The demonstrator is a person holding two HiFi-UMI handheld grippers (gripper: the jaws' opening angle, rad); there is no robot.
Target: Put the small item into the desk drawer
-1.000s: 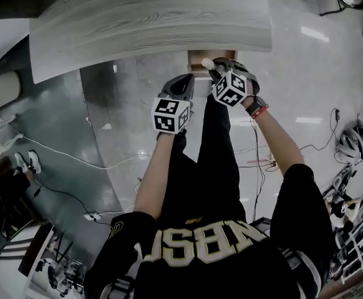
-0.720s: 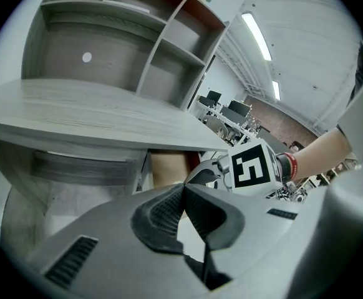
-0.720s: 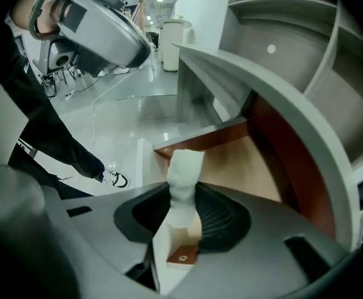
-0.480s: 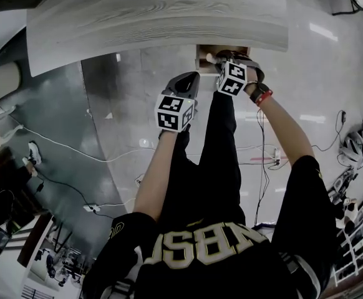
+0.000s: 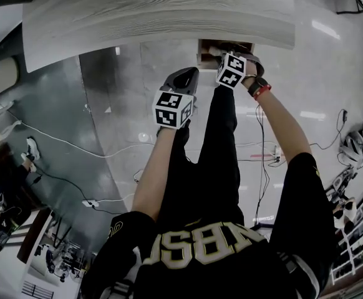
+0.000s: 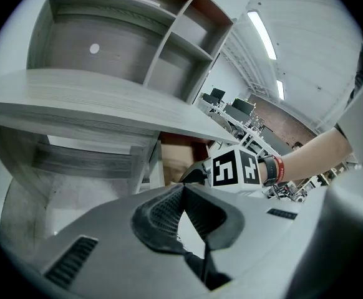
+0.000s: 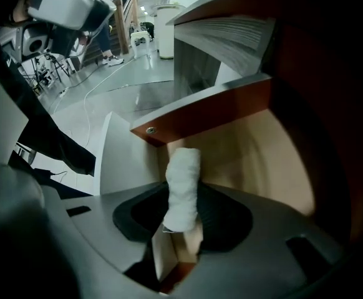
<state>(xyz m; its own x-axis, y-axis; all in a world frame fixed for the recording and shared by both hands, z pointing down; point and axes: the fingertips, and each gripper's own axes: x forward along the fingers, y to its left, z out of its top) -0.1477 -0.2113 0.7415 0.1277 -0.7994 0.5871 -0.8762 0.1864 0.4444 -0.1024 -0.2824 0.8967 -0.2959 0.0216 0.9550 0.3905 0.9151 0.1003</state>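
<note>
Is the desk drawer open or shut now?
Open. The drawer sticks out from under the desktop, and its tan inside shows.

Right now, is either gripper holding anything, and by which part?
Right gripper: small white roll between its jaws, gripped at its near end; jaws have just been opening. Left gripper: nothing.
</note>
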